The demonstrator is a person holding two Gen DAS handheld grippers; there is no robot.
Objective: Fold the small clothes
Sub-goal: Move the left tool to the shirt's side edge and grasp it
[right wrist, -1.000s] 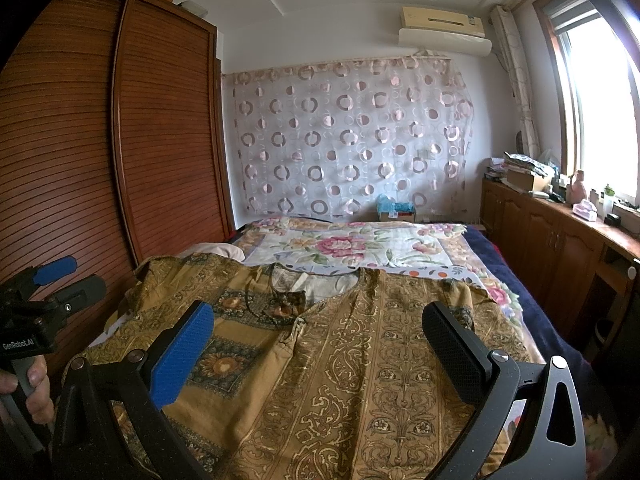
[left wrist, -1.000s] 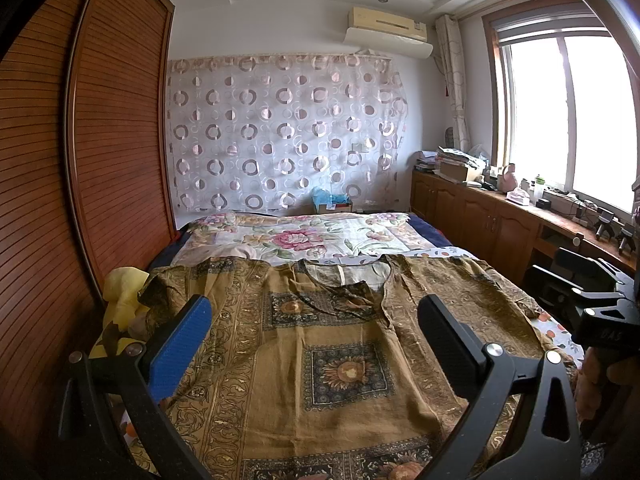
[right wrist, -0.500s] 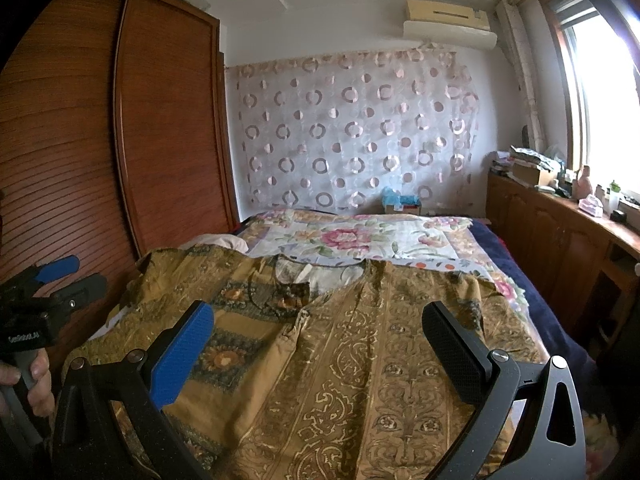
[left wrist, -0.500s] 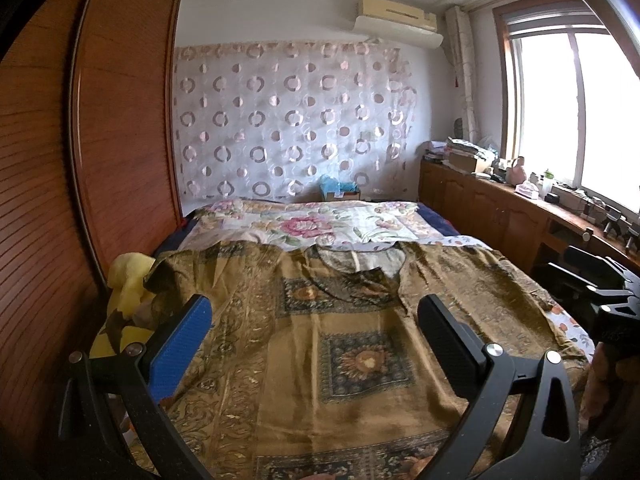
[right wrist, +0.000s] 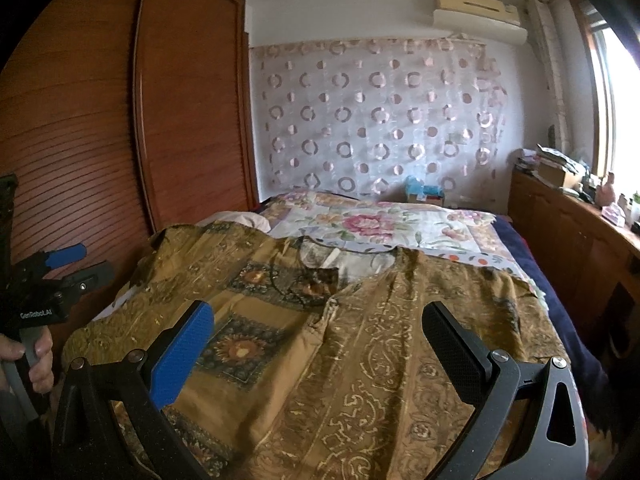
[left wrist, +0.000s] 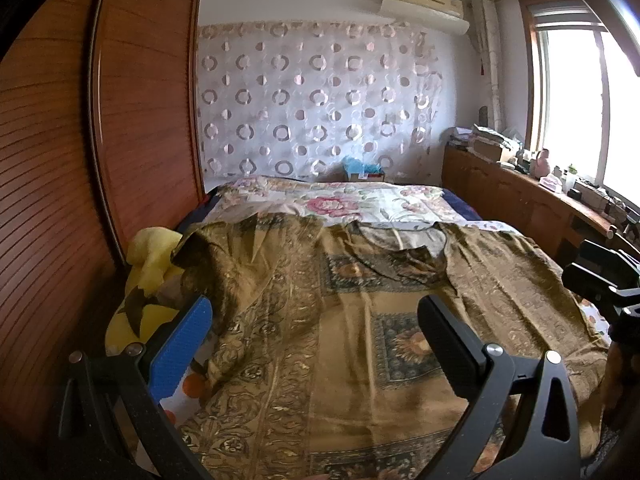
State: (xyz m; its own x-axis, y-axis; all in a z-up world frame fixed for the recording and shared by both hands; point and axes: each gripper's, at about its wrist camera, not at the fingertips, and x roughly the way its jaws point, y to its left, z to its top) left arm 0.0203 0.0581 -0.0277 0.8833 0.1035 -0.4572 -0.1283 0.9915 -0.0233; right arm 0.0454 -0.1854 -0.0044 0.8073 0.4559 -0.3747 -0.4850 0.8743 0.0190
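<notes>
Brown patterned garment (left wrist: 360, 320) spread flat across the bed (left wrist: 400, 204), neckline toward the floral bedspread (right wrist: 380, 224); near hem cut off by the frame edge. Left gripper (left wrist: 316, 344) spread wide above the garment, pinching nothing. Right gripper (right wrist: 316, 344) likewise spread, empty, over the garment's right half. Yellow cloth (left wrist: 148, 280) bunched at the garment's left sleeve, seen only in the left wrist view, partly tucked under the fabric. Hand (right wrist: 30, 356) gripping the left tool's handle, seen only in the right wrist view, cut off at the edge.
</notes>
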